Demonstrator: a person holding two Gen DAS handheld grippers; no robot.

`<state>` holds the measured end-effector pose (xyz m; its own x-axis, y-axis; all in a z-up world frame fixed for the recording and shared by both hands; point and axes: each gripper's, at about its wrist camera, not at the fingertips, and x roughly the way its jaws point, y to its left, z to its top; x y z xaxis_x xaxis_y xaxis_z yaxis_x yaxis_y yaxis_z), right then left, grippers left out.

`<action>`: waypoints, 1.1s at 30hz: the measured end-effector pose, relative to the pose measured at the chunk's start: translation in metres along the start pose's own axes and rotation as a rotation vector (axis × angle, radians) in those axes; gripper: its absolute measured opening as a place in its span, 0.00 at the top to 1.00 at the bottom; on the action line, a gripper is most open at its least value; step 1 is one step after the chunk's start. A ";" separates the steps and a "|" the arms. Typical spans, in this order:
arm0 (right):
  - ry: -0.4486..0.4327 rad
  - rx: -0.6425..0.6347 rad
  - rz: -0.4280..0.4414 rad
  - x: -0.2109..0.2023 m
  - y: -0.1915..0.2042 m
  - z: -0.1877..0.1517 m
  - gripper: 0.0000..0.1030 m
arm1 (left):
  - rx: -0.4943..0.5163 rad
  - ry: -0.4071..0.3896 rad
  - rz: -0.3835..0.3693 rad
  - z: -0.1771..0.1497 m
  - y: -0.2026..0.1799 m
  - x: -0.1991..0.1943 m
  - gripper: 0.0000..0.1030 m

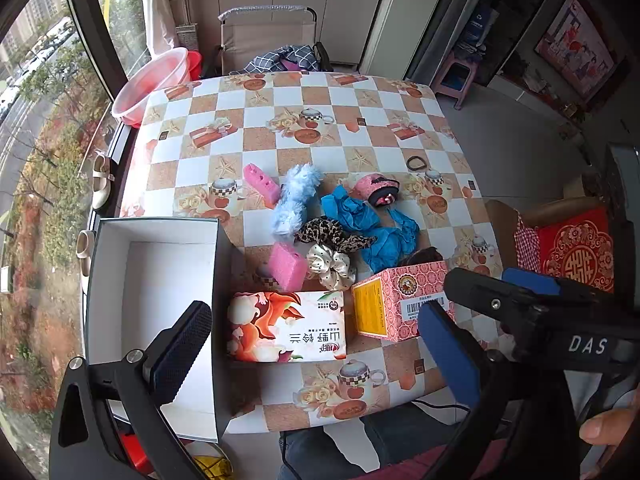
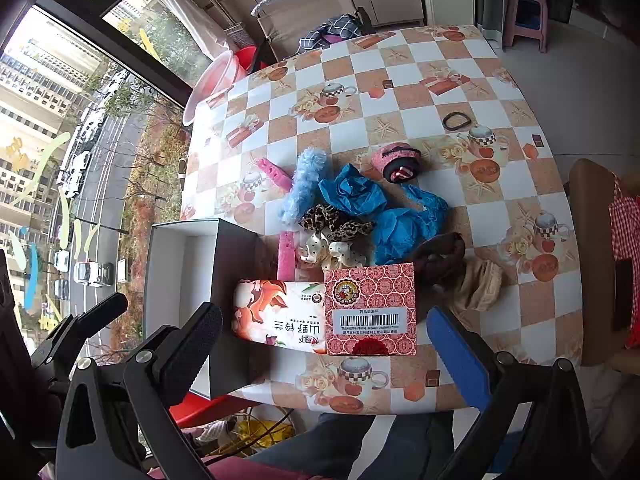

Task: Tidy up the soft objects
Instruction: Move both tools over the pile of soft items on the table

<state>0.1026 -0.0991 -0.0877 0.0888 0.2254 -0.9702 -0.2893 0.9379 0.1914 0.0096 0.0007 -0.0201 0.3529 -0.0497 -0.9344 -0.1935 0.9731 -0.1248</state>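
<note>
An open white box (image 1: 160, 280) (image 2: 180, 256) stands at the table's near left edge. Beside it lie a floral tissue pack (image 1: 286, 326) (image 2: 276, 318) and a pink carton (image 1: 400, 300) (image 2: 370, 308). Behind them are pink sponges (image 1: 286, 266), a dotted scrunchie (image 1: 332, 266) (image 2: 334, 250), a leopard scrunchie (image 1: 332, 234) (image 2: 332, 218), blue fluffy band (image 1: 294, 198) (image 2: 304, 182), blue cloth (image 1: 372, 224) (image 2: 384, 212), and a pink pouch (image 1: 378, 190) (image 2: 396, 162). My left gripper (image 1: 316, 348) is open above the tissue pack. My right gripper (image 2: 324, 344) is open above the carton; it also shows in the left wrist view (image 1: 480, 292).
A black ring (image 1: 417, 163) (image 2: 456, 121) lies far right on the checkered table (image 1: 320, 120). A brown and a beige hair band (image 2: 460, 272) lie right of the carton. A pink basin (image 1: 152, 84) and folding chair (image 1: 268, 40) stand beyond the table. A red cushion (image 1: 576, 248) sits at right.
</note>
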 end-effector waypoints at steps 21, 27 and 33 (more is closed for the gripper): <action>0.011 0.006 -0.009 0.006 -0.003 -0.005 0.00 | -0.023 0.023 -0.011 -0.004 0.005 0.012 0.00; 0.035 0.035 0.007 0.012 -0.010 -0.001 0.00 | -0.076 0.073 0.002 0.000 0.016 0.025 0.00; 0.063 0.071 0.007 0.018 -0.026 0.001 0.00 | -0.125 0.101 0.016 0.007 0.027 0.039 0.00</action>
<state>0.1130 -0.1193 -0.1096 0.0264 0.2173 -0.9757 -0.2208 0.9532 0.2063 0.0249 0.0269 -0.0574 0.2559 -0.0631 -0.9646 -0.3131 0.9387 -0.1445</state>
